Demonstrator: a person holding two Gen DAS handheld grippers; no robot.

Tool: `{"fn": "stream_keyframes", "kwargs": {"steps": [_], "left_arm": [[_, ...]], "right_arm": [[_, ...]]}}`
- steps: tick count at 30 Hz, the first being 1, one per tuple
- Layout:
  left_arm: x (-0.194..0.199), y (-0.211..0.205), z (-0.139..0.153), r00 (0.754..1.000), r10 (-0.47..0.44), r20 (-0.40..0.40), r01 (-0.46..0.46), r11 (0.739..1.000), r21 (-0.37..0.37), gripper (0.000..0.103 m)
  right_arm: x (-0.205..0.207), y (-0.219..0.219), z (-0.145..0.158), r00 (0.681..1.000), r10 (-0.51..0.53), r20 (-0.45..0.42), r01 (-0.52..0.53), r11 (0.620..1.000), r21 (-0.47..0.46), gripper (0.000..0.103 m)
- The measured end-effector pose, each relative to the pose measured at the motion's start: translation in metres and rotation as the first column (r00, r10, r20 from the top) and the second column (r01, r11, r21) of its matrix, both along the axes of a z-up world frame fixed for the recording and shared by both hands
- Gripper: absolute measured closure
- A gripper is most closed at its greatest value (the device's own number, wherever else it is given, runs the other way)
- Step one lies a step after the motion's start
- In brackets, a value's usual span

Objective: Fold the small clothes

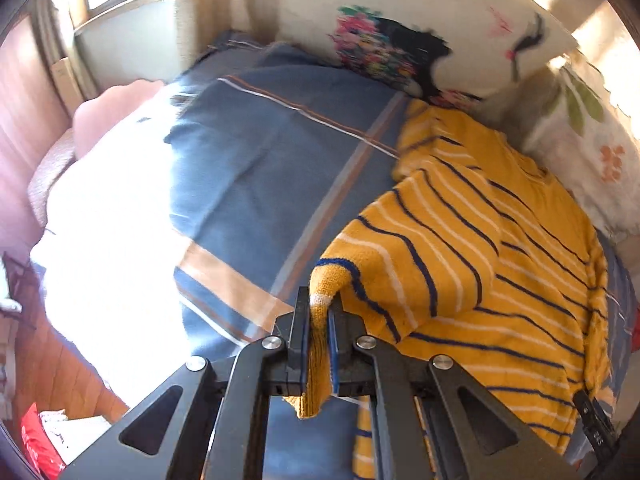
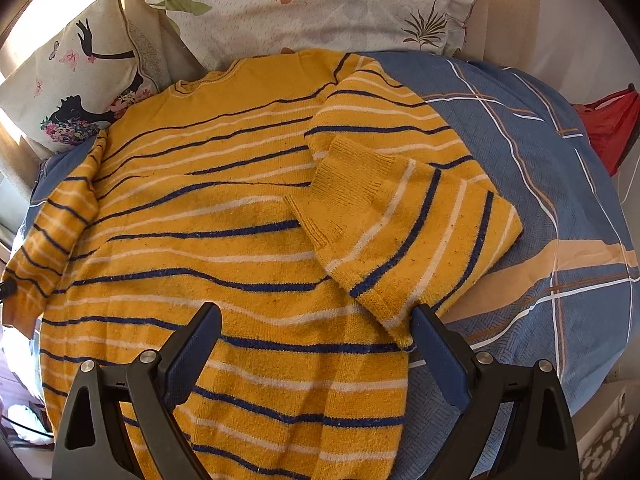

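A yellow knit sweater (image 2: 224, 216) with navy and white stripes lies spread on the blue plaid bedspread (image 2: 540, 168). Its right sleeve (image 2: 400, 216) is folded inward over the body, cuff toward the middle. My right gripper (image 2: 316, 320) is open and empty, hovering over the sweater's lower part next to the folded sleeve's edge. In the left wrist view my left gripper (image 1: 319, 308) is shut on the left sleeve's cuff (image 1: 326, 280) and holds it lifted off the bed, the sleeve (image 1: 420, 240) draping toward the sweater body.
Two printed pillows (image 2: 76, 80) (image 2: 320, 4) lean against the headboard beyond the collar. A red bag (image 2: 612, 120) lies at the bed's right edge. Sunlit bedspread (image 1: 260, 152) stretches left of the sweater; wooden floor (image 1: 52, 360) lies below the bed edge.
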State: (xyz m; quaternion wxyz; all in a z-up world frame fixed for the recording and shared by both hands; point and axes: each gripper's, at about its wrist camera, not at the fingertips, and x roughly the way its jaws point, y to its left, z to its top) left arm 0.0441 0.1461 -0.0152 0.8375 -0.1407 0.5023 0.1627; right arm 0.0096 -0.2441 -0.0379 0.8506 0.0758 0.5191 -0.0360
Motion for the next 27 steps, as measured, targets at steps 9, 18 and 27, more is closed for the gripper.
{"fn": "stream_keyframes", "kwargs": {"steps": [9, 18, 27], "left_arm": [[-0.007, 0.072, 0.005, 0.984, 0.18, 0.004, -0.18, 0.979, 0.096, 0.095], [0.004, 0.019, 0.05, 0.992, -0.028, 0.125, 0.017, 0.996, 0.086, 0.081], [0.022, 0.026, 0.041, 0.994, -0.035, 0.103, 0.018, 0.987, 0.159, 0.064]], "right_arm": [[0.014, 0.013, -0.016, 0.999, -0.018, -0.05, 0.018, 1.0, 0.0, 0.001], [0.005, -0.001, -0.019, 0.992, -0.121, 0.032, 0.114, 0.98, 0.166, 0.0], [-0.006, -0.021, 0.021, 0.997, -0.08, 0.002, 0.08, 0.993, 0.086, 0.03]]}}
